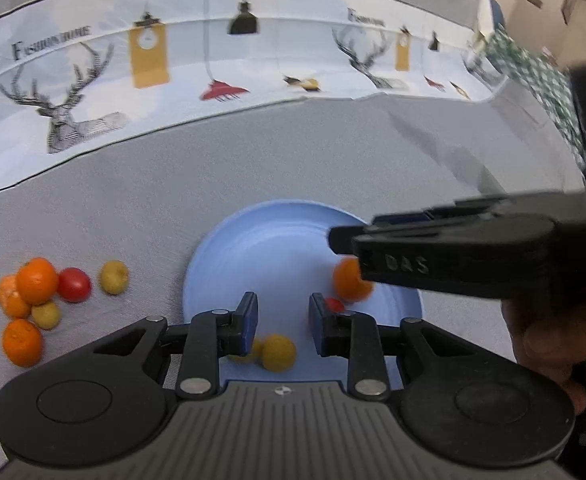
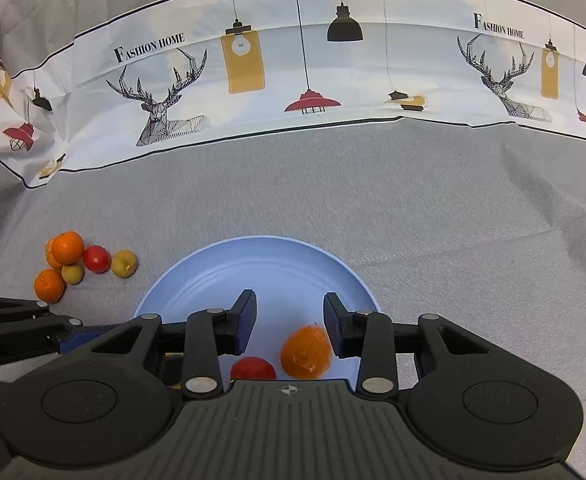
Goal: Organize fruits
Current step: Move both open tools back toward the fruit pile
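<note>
A light blue plate (image 1: 269, 240) lies on the grey cloth and also shows in the right wrist view (image 2: 261, 264). On it lie a mandarin (image 2: 306, 352), a red tomato (image 2: 253, 369) and yellow fruits (image 1: 279, 353). My left gripper (image 1: 283, 316) is open and empty above the plate's near side. My right gripper (image 2: 289, 320) is open above the mandarin, which also shows in the left wrist view (image 1: 349, 280). A loose pile left of the plate holds mandarins (image 1: 37, 280), a tomato (image 1: 74, 284) and yellow fruits (image 1: 113, 277).
A printed white cloth with deer and lamps (image 2: 293, 64) runs along the back of the grey tablecloth (image 2: 453, 220). A green checked cloth (image 1: 533, 76) lies at the far right. The person's hand (image 1: 545, 344) holds the right gripper.
</note>
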Motion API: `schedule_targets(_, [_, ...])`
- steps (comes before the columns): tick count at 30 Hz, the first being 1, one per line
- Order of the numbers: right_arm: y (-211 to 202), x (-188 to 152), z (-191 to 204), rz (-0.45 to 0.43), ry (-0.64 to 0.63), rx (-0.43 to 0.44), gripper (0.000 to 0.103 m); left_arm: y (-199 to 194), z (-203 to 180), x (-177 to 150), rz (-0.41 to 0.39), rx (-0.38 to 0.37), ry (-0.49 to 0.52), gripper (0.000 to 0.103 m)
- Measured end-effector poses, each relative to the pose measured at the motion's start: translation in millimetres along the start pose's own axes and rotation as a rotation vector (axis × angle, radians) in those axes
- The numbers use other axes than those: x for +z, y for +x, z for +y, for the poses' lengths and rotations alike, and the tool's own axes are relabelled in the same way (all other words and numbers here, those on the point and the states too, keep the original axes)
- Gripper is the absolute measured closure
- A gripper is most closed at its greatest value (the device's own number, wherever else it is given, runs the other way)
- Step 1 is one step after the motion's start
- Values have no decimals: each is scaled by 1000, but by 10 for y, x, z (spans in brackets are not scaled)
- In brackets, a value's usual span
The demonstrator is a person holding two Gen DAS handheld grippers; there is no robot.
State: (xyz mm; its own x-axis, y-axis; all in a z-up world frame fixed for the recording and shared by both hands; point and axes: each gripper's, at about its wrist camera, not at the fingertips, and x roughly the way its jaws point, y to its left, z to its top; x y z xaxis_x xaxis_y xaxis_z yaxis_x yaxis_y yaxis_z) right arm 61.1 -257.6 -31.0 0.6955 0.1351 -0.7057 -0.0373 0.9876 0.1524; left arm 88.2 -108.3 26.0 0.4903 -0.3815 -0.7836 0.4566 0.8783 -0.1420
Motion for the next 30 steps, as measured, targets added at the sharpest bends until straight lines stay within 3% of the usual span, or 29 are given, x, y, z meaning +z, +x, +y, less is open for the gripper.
schedule_targets(7, [-7,48,95,-35,21,18,68,-207,586,197,-54,84,-194,78])
schedule_targets(13, [30,84,264,-58,34,61,71,-490,1384,281,-94,143,-477,78])
schedule_targets(17, [109,106,455,-62,35,115,71,-527,1811,220,-64,143,-646,78])
schedule_targets(20, [178,139,679,-56,29,155,71,-455,1937,169,-14,127,-693,78])
schedule_targets(25, [337,176,1123,-33,20,194,70,-336,1945,169,16,121,-685,76])
schedule_targets(30, [620,215,1390,11,39,165,70,-197,1984,182,36,131,-679,76])
